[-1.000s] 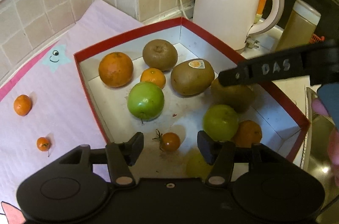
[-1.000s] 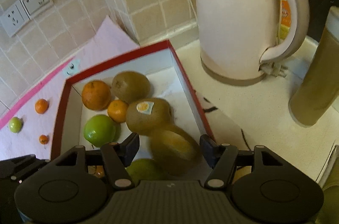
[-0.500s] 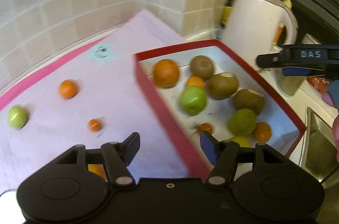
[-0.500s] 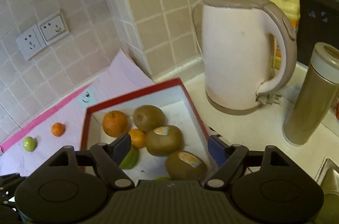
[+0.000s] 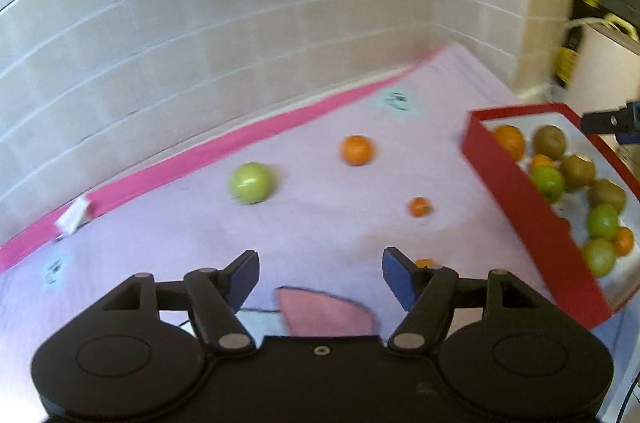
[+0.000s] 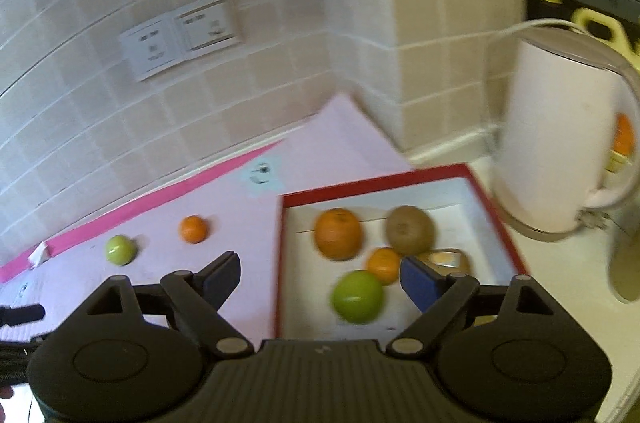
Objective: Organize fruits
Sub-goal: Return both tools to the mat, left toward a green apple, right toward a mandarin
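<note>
On the pink mat [image 5: 328, 223], loose green apple [image 5: 252, 182] lies ahead of my left gripper [image 5: 320, 273]; both jaw pairs spread, empty. Recommend centring it, closing gently, then carrying to red box [image 5: 532, 219].

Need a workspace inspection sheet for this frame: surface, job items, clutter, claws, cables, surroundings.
Surface: pink mat with a darker pink border, on a pale counter.
Job's things: red box holding oranges, kiwis and green apples; loose on the mat are a green apple, an orange and a small orange fruit; another orange fruit shows partly behind a finger of the left claw.
Clutter: white scrap at the mat's edge.
Grippers: left claw open, empty; right claw open, empty.
Cables: white cord looping by the kettle.
Surroundings: tiled wall, double socket, white kettle.
</note>
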`<state>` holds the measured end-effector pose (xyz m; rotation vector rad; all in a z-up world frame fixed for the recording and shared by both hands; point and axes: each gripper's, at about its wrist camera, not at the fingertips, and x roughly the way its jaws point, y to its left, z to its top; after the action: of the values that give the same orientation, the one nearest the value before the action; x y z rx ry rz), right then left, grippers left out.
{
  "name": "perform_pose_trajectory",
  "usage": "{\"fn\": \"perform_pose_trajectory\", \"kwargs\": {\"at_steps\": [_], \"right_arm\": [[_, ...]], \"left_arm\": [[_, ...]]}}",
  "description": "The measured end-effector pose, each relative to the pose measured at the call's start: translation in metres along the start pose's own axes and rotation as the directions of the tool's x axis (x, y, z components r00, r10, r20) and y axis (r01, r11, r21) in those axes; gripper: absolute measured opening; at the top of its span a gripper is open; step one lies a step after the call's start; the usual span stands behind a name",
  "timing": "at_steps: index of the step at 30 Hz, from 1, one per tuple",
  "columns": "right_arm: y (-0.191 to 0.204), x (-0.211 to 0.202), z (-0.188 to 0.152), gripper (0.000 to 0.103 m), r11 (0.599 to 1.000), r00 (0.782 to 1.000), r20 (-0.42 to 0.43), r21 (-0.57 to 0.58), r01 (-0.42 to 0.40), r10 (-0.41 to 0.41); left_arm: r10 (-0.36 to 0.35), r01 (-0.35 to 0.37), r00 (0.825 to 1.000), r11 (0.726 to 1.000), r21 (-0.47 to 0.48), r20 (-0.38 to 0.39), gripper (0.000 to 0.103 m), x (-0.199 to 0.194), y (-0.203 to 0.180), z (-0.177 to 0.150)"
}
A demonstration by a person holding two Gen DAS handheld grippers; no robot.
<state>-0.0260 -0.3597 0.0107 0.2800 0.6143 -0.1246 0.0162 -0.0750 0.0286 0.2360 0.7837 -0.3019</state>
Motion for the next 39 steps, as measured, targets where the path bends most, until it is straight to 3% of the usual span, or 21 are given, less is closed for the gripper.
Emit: {"fn": "perform_pose_trajectory", "kwargs": {"at_steps": [11,17,27,32,36,39], "right_arm": [[0.082,0.022,-0.017,0.089,0.986,0.990,-0.085,-0.113,-0.119,0.110],[0.111,0.044,-0.031,0.084,0.981,0.984,-0.130,-0.136,-0.136,0.118],[0.131,0.103,0.012,0.064,0.975,0.980,-0.156,-0.162,-0.152,0.127],[0.133,0.144,0.029,0.062,0.985,0.975,-0.196,-0.114,-0.130,0.106],[0.125,0.162,0.029,0.060,0.991,0.949,-0.303,-0.069,-0.115,0.089],[0.119,0.163,0.012,0.058,0.991,0.934,-0.354,-0.098,-0.090,0.050]], "left_arm": [[0.105,-0.102,0.994,0.991,-0.087,0.031,0.081,-0.014,0.054,-0.017],[0.143,-0.139,0.989,0.985,-0.103,0.038,0.081,-0.010,0.069,-0.019],[0.113,-0.107,0.993,0.987,-0.122,0.042,0.081,0.028,0.081,-0.005],[0.105,-0.100,0.994,0.988,-0.119,0.036,0.081,0.062,0.086,0.014],[0.075,-0.073,0.997,0.990,-0.121,0.008,0.081,0.087,0.089,0.027],[0.053,-0.052,0.999,0.992,-0.114,0.005,0.080,0.102,0.090,0.033]]}}
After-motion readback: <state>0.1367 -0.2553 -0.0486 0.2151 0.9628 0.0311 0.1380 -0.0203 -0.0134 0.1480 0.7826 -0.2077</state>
